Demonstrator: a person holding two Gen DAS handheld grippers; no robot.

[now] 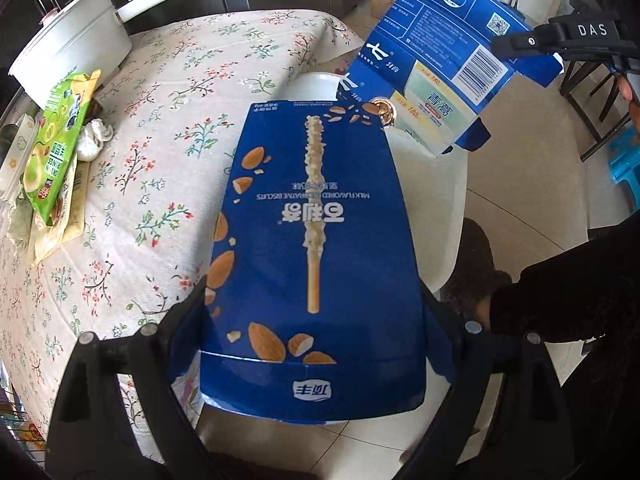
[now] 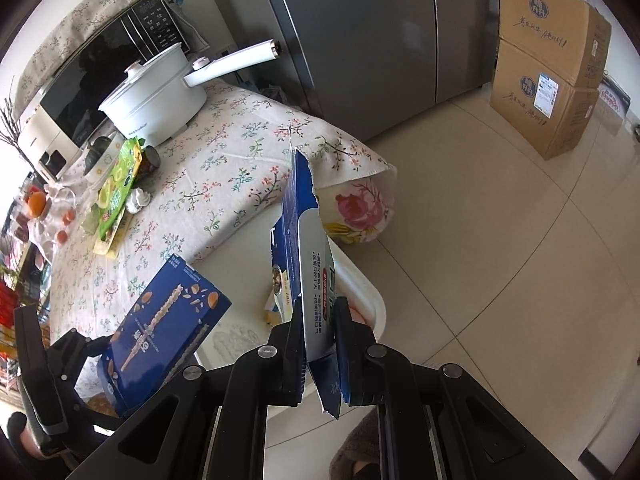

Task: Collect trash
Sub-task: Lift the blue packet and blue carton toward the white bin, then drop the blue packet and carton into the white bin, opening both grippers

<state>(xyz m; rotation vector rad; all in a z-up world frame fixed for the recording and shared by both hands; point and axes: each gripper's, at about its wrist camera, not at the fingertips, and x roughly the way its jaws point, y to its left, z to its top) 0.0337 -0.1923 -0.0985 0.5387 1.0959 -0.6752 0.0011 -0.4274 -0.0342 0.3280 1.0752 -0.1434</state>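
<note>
My left gripper is shut on a blue almond biscuit-stick box and holds it above a white bin beside the table. The box also shows in the right wrist view. My right gripper is shut on a flattened, torn blue toothpaste carton, held upright over the white bin. The carton shows at the upper right of the left wrist view, pinched by the right gripper. More wrappers, a green snack bag and a crumpled tissue, lie on the table.
The table has a floral cloth. A white pot with a long handle stands at its far end, before a microwave. A grey fridge and stacked cardboard boxes stand on the tiled floor. Fruit lies at the left.
</note>
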